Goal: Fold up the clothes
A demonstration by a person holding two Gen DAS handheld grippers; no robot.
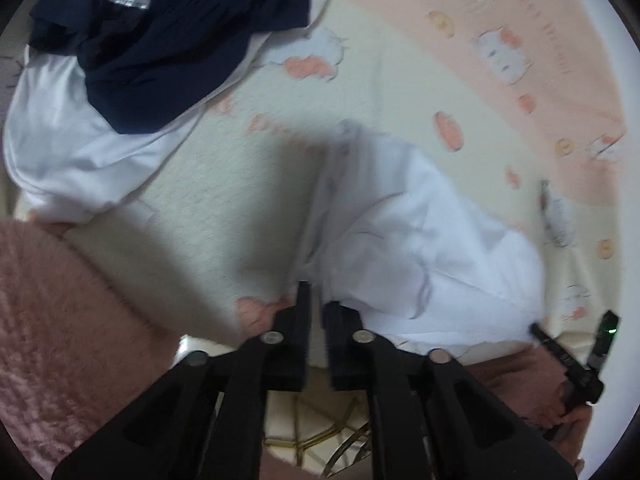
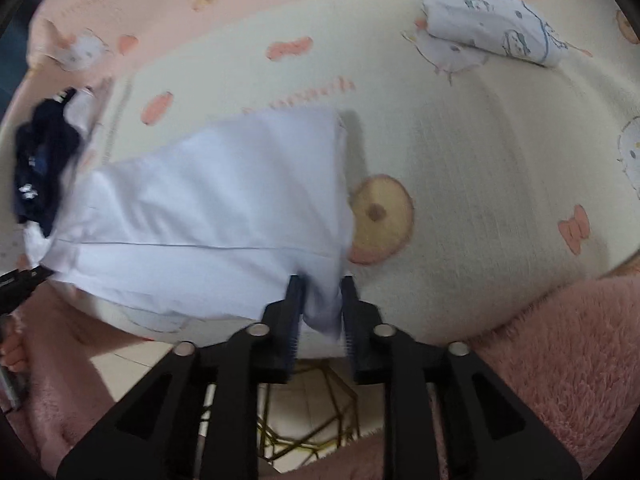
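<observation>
Our 2 claws, left gripper [image 1: 318, 300] and right gripper [image 2: 322, 294], each stand slightly apart around the white garment [image 2: 208, 208] at the blanket's [image 2: 480, 168] near edge; we judge a fold underway, needing firm re-clamping next.

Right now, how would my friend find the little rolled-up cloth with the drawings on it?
Start on the cream blanket with pink bows. Go to its far right corner. The rolled cloth lies there alone, pale with blue cartoon outlines, unlike the plain white garment.
</observation>
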